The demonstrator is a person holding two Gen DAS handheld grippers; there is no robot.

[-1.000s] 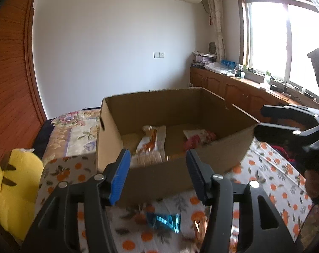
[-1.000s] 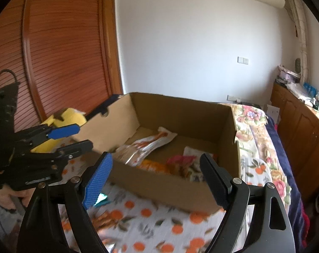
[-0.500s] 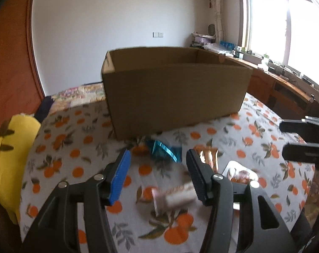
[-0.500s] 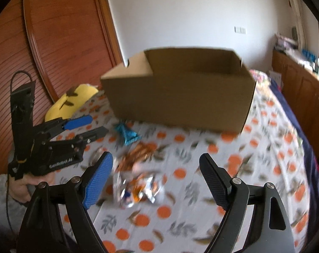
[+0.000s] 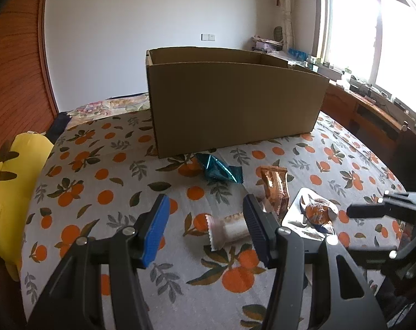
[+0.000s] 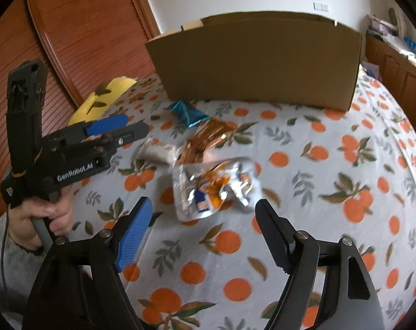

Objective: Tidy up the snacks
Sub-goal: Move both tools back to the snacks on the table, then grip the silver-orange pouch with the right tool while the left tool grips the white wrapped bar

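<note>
Several snack packets lie on the orange-print cloth in front of an open cardboard box (image 5: 235, 104). A pink-white packet (image 5: 230, 229) lies just beyond my open, empty left gripper (image 5: 205, 222). A teal packet (image 5: 219, 169), a copper packet (image 5: 275, 188) and a silver-orange packet (image 5: 312, 214) lie further right. In the right wrist view, my open, empty right gripper (image 6: 204, 228) hangs just short of the silver-orange packet (image 6: 213, 188). The box (image 6: 257, 57), teal packet (image 6: 187, 112), copper packet (image 6: 208, 140) and pink-white packet (image 6: 158, 151) lie beyond. The left gripper (image 6: 117, 128) shows there too.
A yellow plush cushion (image 5: 10, 176) lies at the cloth's left edge, also in the right wrist view (image 6: 103, 99). A wooden sliding door (image 6: 78, 35) stands left. Wooden cabinets (image 5: 367, 112) under a window run along the right.
Both grippers have dropped from above the box down to cloth level in front of it. The box's inside is now hidden and the loose packets have come into close view.
</note>
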